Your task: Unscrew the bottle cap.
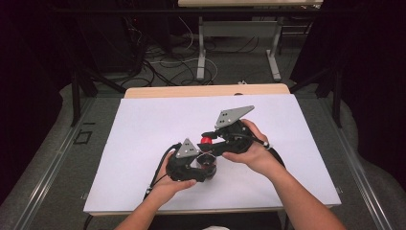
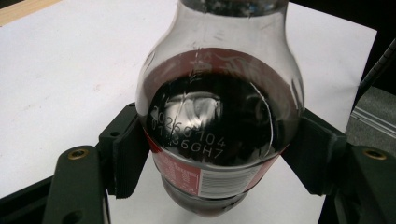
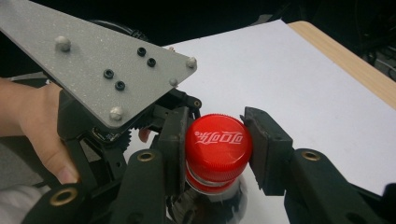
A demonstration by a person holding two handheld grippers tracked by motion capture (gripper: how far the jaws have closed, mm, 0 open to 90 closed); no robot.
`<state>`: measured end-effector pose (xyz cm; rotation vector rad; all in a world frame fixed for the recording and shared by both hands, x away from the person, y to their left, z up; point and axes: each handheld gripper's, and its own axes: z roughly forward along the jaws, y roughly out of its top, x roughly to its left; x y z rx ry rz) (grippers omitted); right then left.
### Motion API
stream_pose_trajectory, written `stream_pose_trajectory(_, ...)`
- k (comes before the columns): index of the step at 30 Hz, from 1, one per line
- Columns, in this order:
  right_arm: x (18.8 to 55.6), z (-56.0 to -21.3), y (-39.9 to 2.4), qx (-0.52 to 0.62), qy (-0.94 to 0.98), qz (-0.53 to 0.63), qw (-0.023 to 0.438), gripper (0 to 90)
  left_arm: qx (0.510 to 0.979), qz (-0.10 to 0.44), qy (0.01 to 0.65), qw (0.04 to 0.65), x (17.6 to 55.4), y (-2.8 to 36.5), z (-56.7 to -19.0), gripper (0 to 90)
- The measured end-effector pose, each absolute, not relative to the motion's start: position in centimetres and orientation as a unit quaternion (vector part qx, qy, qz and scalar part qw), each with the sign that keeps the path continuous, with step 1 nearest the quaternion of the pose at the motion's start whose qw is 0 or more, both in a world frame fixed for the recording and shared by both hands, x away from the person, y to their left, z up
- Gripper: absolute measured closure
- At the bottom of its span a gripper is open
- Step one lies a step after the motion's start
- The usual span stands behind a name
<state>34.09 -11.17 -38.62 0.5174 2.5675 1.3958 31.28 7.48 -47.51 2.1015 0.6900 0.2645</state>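
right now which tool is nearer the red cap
Right. The right tool is shut on the red cap itself, one pad on each side. The left tool grips the bottle lower down, around its body below the cap.

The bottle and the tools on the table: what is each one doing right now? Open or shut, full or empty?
Bottle: upright, part full of dark drink, clear and empty near the neck, held at its body.
Red cap: on the bottle, pinched from both sides.
Left tool: shut on the bottle's body.
Right tool: shut on the red cap.
White sheet: lying flat on the table.
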Motion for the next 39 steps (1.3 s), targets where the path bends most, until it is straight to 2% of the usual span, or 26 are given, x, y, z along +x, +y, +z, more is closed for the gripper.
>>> stream_pose_trajectory(9, 33.9, -38.5, -12.0, 0.186, 0.861, 0.464, 0.099, 61.3, 0.846, 0.099, 0.291, 0.436, 31.7, 8.0, -47.6, 30.4)
stream_pose_trajectory(25, 33.2, -39.6, -13.3, 0.210, 0.866, 0.438, 0.117, 61.3, 0.832, 0.117, 0.313, 0.442, 32.5, 9.0, -47.8, 30.3)
stream_pose_trajectory(34, 32.3, -40.3, -14.7, 0.229, 0.862, 0.440, 0.104, 61.2, 0.827, 0.122, 0.320, 0.446, 32.8, 9.6, -47.5, 30.3)
stream_pose_trajectory(39, 32.3, -41.3, -15.4, 0.245, 0.856, 0.442, 0.112, 61.2, 0.825, 0.124, 0.323, 0.447, 33.0, 9.8, -47.4, 30.3)
